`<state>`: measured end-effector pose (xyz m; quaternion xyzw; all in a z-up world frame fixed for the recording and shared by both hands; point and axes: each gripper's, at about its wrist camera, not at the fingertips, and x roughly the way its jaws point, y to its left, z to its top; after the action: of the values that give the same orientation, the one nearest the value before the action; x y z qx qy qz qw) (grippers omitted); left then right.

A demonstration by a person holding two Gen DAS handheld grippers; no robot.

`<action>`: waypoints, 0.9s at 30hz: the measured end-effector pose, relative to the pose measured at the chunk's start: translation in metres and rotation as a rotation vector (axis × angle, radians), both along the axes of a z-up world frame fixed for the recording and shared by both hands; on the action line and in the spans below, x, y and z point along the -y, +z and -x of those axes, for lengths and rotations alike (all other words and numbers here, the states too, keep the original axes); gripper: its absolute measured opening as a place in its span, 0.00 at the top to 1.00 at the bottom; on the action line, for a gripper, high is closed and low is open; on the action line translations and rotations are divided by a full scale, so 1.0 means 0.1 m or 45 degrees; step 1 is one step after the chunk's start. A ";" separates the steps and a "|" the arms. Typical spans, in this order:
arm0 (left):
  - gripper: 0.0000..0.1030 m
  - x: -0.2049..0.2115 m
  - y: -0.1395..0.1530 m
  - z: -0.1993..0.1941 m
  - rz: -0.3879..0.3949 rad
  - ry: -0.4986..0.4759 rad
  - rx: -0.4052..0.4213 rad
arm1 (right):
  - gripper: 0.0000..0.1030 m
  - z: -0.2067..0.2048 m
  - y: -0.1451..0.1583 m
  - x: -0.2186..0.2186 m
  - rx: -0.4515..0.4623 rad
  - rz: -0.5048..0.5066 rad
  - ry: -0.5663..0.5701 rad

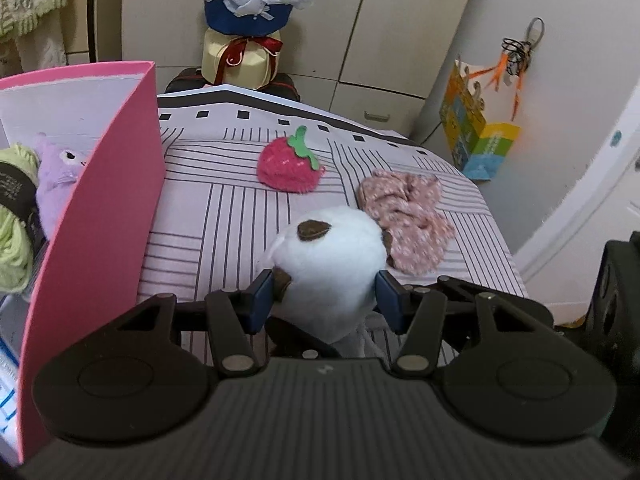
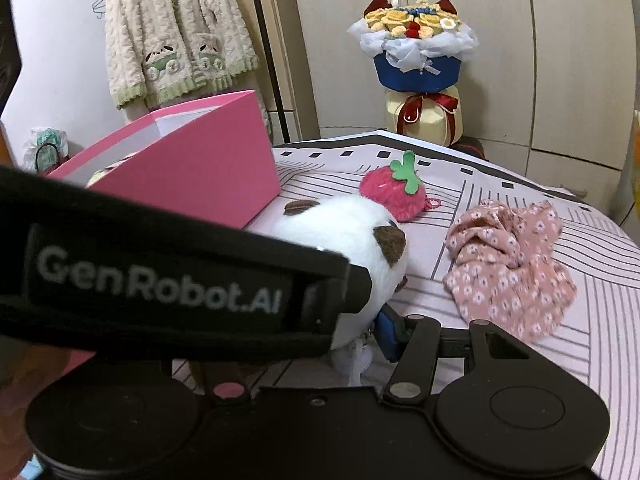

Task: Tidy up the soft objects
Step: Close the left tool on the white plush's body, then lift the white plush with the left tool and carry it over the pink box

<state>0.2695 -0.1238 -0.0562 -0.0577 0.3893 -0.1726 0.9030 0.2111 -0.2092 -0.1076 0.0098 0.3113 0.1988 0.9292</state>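
Note:
My left gripper (image 1: 324,300) is shut on a white plush toy with brown patches (image 1: 332,252), held just over the striped bedspread (image 1: 224,216). The same toy (image 2: 344,232) shows in the right wrist view, partly behind a black strap (image 2: 160,276) of the left device. My right gripper's one visible blue pad (image 2: 386,330) lies beside the toy; its other finger is hidden. A red strawberry plush (image 1: 290,164) (image 2: 394,192) and a pink floral cloth (image 1: 408,216) (image 2: 508,268) lie on the bed. A pink box (image 1: 100,208) (image 2: 192,168) at left holds a purple plush (image 1: 56,176) and green yarn (image 1: 12,224).
A knitted flower bouquet (image 1: 250,12) (image 2: 420,64) stands behind the bed against white cupboards. A cream cardigan (image 2: 176,36) hangs at the back left. A colourful paper bag (image 1: 476,128) stands by the wall on the right. The bed edge drops off at right.

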 end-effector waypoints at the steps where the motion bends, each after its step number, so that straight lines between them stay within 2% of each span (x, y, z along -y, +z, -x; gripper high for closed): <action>1: 0.48 0.00 0.01 0.04 -0.001 -0.007 0.004 | 0.41 0.06 0.01 -0.02 0.010 0.012 -0.004; 16: 0.48 -0.14 0.22 0.78 -0.025 -0.168 0.075 | 0.41 0.83 0.24 -0.15 0.084 0.071 -0.073; 22: 0.48 -0.26 0.32 1.09 -0.039 -0.243 0.093 | 0.42 1.14 0.40 -0.33 0.090 0.167 -0.076; 27: 0.48 -0.42 0.46 1.34 -0.015 -0.293 0.095 | 0.42 1.40 0.56 -0.47 0.102 0.190 -0.081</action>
<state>0.1356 -0.0820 -0.0098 -0.0009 0.3604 -0.2750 0.8913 0.0706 -0.1620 -0.0514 -0.0575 0.2873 0.1456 0.9450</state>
